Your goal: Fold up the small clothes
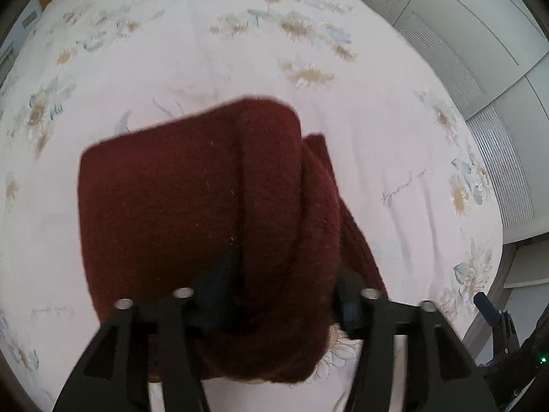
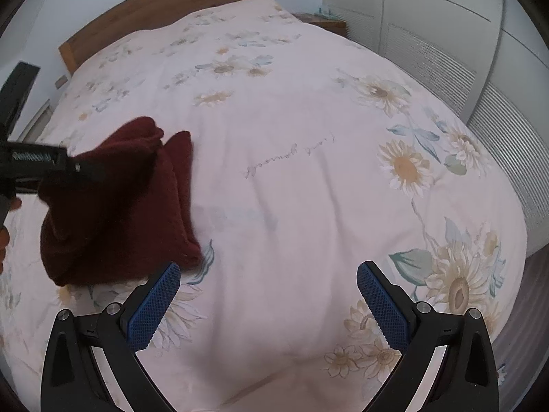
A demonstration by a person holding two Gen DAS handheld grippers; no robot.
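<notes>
A dark red knitted garment (image 1: 192, 213), folded into a thick bundle, hangs in my left gripper (image 1: 284, 288) just above the flowered bedspread (image 1: 212, 51). The blue fingers (image 1: 219, 285) are closed on its near edge and partly buried in the cloth. In the right wrist view the same garment (image 2: 113, 213) is at the left, with the left gripper (image 2: 82, 168) clamped on its top. My right gripper (image 2: 267, 305) is open and empty, over the bedspread to the right of the garment, with blue pads (image 2: 154, 305) wide apart.
The bed has a pale pink sunflower cover (image 2: 291, 171) and a wooden headboard (image 2: 164, 10) at the far end. White louvred wardrobe doors (image 2: 446, 41) line the right side. A nightstand (image 2: 322, 20) stands by the headboard.
</notes>
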